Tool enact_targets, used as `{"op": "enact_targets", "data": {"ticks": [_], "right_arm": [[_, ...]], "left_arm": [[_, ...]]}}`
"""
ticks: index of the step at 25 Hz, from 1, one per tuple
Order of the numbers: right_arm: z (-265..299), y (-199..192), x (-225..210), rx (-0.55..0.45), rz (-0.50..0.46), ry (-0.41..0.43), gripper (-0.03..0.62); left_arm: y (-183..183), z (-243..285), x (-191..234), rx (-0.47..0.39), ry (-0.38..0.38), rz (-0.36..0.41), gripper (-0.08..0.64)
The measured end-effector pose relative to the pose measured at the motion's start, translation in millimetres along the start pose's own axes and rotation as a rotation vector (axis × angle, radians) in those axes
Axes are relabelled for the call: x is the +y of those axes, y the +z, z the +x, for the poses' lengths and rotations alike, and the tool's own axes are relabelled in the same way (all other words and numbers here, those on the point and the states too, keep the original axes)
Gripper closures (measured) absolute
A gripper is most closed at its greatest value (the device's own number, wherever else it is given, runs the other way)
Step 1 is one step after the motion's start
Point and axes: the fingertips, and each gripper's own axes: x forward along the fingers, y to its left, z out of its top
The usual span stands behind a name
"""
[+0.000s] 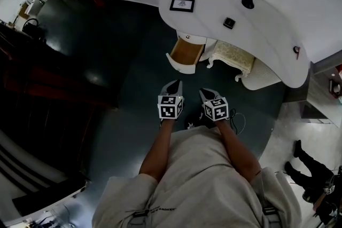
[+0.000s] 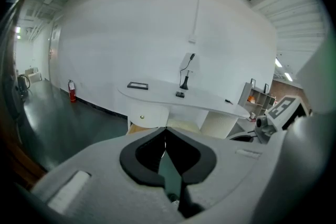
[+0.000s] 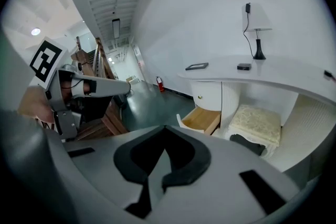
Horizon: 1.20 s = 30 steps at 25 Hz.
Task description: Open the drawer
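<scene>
- Floor (image 1: pixel 123 61): dark green, glossy, spread in front of the desk.
- Desk (image 1: pixel 267 34): white, curved top, set against a white wall.
- Person (image 1: pixel 203 179): pale shirt, standing well back from the desk and facing it, both forearms out.
- Stool (image 1: pixel 232 56): white frame, cream cushion, tucked half under the desk, just beside the drawer.
- Drawer (image 1: pixel 187 53): white front, honey-wood inside, pulled well out from under the desk's rounded end. It is open and nothing touches it. A shut rounded front with a small brass knob (image 3: pixel 199 97) sits above it.
- Left gripper (image 1: pixel 174 84): grey, marker cube behind, well short of the desk. Jaws are closed tip to tip with nothing between them.
- Right gripper (image 1: pixel 204 92): same make, just beside the left one, aimed toward the desk. Jaws are pressed together and empty.
- Lamp (image 1: pixel 249 0): black base, white shade, at the back of the desk, cord running up the wall.
- Frame (image 1: pixel 182 5): black, flat on the desk above the drawer.
- Small black box (image 1: pixel 229 22): mid-desk.
</scene>
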Motion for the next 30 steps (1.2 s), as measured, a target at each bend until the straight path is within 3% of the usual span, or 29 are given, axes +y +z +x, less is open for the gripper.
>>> {"op": "enact_targets", "data": {"ticks": [7, 11, 16, 22, 30], "right_arm": [[-9, -16, -29, 0.020, 0.033, -0.114, 0.577], [-15, -27, -39, 0.046, -0.009, -0.193, 0.578], [-17, -27, -43, 0.052, -0.015, -0.178, 0.577], [-20, -19, -42, 0.054, -0.102, -0.185, 0.578], [-12, -14, -38, 0.064, -0.126, -0.156, 0.578]], "left_arm": [[-18, 0, -6, 0.030, -0.011, -0.007, 0.551], [-23, 0, -1, 0.051, -0.004, -0.006, 0.551], [-25, 7, -7, 0.067, -0.020, 0.001, 0.551], [-28, 17, -16, 0.079, -0.042, 0.003, 0.551], [-24, 12, -3, 0.055, -0.010, -0.022, 0.551]]}}
